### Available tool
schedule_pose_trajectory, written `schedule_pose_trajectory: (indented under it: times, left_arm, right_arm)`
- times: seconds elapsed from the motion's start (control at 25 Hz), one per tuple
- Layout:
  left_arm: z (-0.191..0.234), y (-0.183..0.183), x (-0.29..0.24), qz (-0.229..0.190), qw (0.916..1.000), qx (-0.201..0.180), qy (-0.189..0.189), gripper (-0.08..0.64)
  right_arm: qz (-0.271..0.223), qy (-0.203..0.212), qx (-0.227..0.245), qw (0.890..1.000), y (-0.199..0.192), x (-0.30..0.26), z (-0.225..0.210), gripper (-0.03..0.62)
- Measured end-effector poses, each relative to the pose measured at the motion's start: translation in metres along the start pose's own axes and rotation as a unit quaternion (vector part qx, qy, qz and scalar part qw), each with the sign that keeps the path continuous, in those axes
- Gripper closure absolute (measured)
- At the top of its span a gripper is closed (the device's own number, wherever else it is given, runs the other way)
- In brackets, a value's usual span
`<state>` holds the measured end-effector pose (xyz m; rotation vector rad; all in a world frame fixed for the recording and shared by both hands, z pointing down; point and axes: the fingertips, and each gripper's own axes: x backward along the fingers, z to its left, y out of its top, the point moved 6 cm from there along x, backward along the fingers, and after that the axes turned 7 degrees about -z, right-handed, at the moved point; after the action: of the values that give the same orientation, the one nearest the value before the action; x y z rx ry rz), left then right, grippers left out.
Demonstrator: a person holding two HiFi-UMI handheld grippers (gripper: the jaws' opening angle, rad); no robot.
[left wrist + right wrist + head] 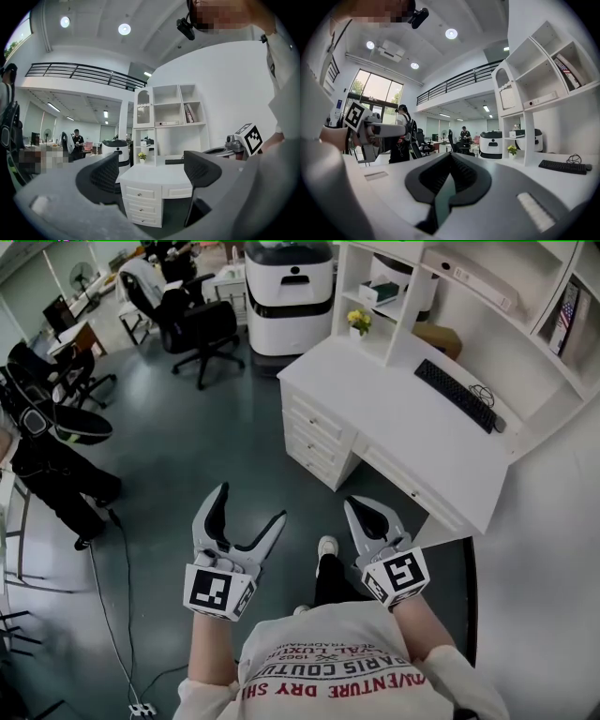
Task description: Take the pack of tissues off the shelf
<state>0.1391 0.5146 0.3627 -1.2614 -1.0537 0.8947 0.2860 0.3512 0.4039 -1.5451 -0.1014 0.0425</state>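
Two grippers in my hands, lower middle of the head view. My left gripper (pixel 251 504) is released: its two jaws stand wide apart with nothing between them, only the far desk showing through the gap. My right gripper (pixel 356 506) is clenched, both jaws pressed together and nothing in them. One marker cube on each, two total: left cube (pixel 218 590), right cube (pixel 397 576). Both grippers are over the grey floor (pixel 187 456), well apart from the furniture.

One white desk (pixel 394 418) sits at the upper right of the head view, with three stacked drawers (pixel 317 440) at its left end. One black keyboard (pixel 455 395) lies on top. One white shelf (pixel 412 320) stands on the back of the desk. One pot of yellow flowers (pixel 359 322) is at the shelf's foot.

Pack of tissues (pixel 379 290): I take it to be the one small white box in the low cubby just behind the flowers, but it is too small to be sure. It is on the shelf, far from both grippers. One long flat white box (pixel 469 276) is on the shelf board above. One white machine (pixel 288 296) with a dark top stands left of the desk, and one black office chair (pixel 202 334) is further left.
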Motion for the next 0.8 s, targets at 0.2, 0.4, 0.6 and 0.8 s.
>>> schedule_pose_trajectory:
  times: [0.2, 0.4, 0.6, 0.8]
  left_arm:
    - [0.018, -0.016, -0.050, 0.012, 0.9999, -0.001, -0.012, 0.124]
    - [0.043, -0.035, -0.128, 0.021, 0.9997, 0.004, -0.008, 0.124]
    - [0.057, -0.048, -0.214, 0.023, 0.9997, 0.009, 0.003, 0.124]
    - [0.062, -0.062, -0.283, 0.027, 0.9996, 0.005, 0.002, 0.124]
  right_arm:
    - [0.001, 0.009, 0.001, 1.000, -0.005, -0.044, -0.041, 0.591]
    - [0.005, 0.021, 0.000, 1.000, -0.012, -0.096, -0.107, 0.591]
    - [0.011, 0.015, -0.008, 1.000, -0.017, -0.139, -0.184, 0.591]
    - [0.017, 0.005, -0.011, 1.000, -0.023, -0.166, -0.246, 0.591]
